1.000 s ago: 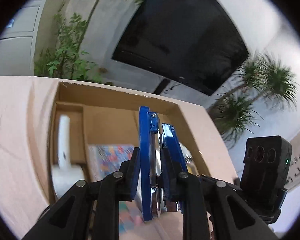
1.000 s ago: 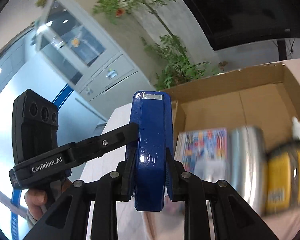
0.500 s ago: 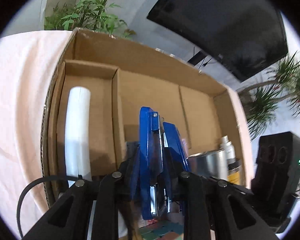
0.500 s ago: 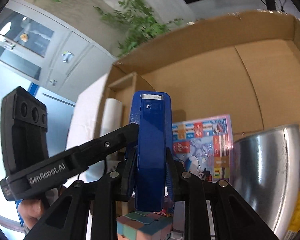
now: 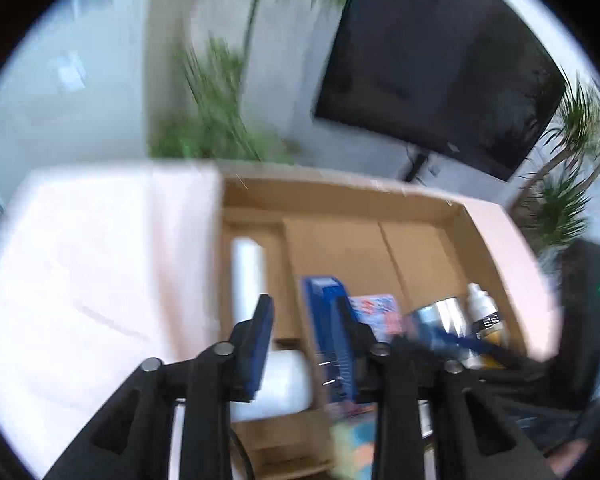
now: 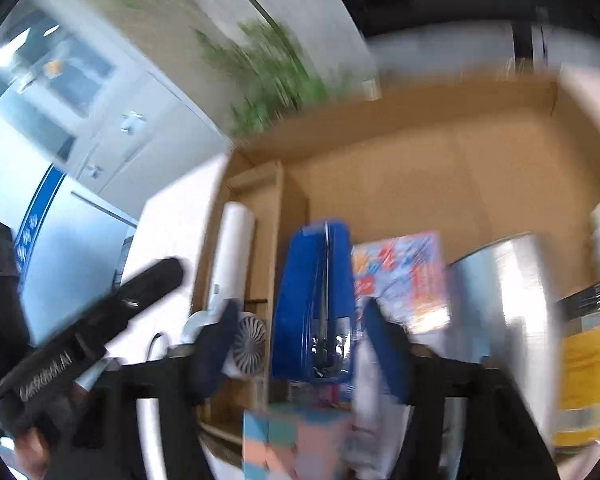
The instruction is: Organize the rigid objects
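Both sets of tongs are spreading as I watch. My left gripper (image 5: 302, 320) and right gripper (image 6: 298, 330) each have the blue stapler (image 6: 314, 304) between their pads, gripped by neither. It stands on end inside the cardboard box (image 6: 400, 112), against the divider (image 6: 278, 216) that walls off a white roll (image 6: 234, 248). A colourful booklet (image 6: 400, 276) lies just behind it, a steel can (image 6: 504, 304) and a yellow-labelled item (image 6: 588, 376) crowd the right side, and a pastel cube (image 6: 296, 440) sits below. Everything is blurred.
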Tool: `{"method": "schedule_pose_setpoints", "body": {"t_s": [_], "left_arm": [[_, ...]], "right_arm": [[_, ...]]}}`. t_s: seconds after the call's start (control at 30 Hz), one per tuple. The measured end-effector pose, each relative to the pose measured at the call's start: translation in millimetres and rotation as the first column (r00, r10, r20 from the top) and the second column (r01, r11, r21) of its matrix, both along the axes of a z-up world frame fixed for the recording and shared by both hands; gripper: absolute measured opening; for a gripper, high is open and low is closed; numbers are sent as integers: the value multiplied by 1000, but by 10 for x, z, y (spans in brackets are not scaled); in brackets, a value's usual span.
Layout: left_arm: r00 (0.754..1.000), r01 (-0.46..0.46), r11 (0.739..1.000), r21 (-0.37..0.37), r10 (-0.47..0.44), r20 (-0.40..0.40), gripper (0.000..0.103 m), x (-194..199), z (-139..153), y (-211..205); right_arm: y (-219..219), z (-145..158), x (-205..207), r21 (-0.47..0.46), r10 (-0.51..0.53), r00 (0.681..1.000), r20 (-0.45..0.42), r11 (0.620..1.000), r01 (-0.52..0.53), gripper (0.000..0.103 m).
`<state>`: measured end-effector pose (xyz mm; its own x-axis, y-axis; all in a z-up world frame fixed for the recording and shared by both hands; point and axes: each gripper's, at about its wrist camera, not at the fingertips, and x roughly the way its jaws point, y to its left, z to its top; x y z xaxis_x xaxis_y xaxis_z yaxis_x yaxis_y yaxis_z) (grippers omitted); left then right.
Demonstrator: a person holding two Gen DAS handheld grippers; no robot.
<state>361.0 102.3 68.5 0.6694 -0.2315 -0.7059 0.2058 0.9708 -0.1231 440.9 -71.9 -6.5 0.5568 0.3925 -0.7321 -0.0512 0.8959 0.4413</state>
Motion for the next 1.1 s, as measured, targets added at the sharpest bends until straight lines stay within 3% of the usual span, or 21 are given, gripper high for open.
{"method": "schedule_pose_setpoints", "body": {"t_s": [0.03,0.07,0.1,0.17,0.2,0.27,0.37,0.5,0.73,1.1], "left_arm": [[996,-41,997,61,36,82,60,-230,108,14],[974,-111,986,125,83,211,92,-573,216,22],[942,-181,971,157,125,313,102,-838,258,13],[859,-307,929,207,176,481,102,-1364,227,-94],[845,-321,919,230,168,507,102,-1601,123,-194],[872,-285,929,237,149,467,102,-1871,-71,-354],[900,-248,961,119,183,396,102,-2217,-370,-533],[928,-216,973,80,179,326,102,-2474,-612,-820],[924,-191,978,81,151,352,102,-2785,-493,-1116],[934,-199,977,75,165,318,102,-2791,-489,-1247]], "right_arm": [[-11,197,-282,-108,10,993,121,994,4,90],[-23,308,-492,-186,13,981,193,982,24,99],[-27,380,-810,-282,24,960,278,958,58,103],[-42,346,-1263,-385,60,936,347,919,84,103],[-54,289,-1448,-410,72,934,350,908,84,103],[-157,83,-1829,-404,53,948,312,911,82,103],[-290,-118,-2177,-430,3,958,287,894,126,103],[-587,-264,-2523,-405,-56,965,258,900,161,103],[-948,-174,-2986,-389,-88,944,318,896,214,102],[-1058,22,-3244,-384,-72,931,359,897,217,102]]}}
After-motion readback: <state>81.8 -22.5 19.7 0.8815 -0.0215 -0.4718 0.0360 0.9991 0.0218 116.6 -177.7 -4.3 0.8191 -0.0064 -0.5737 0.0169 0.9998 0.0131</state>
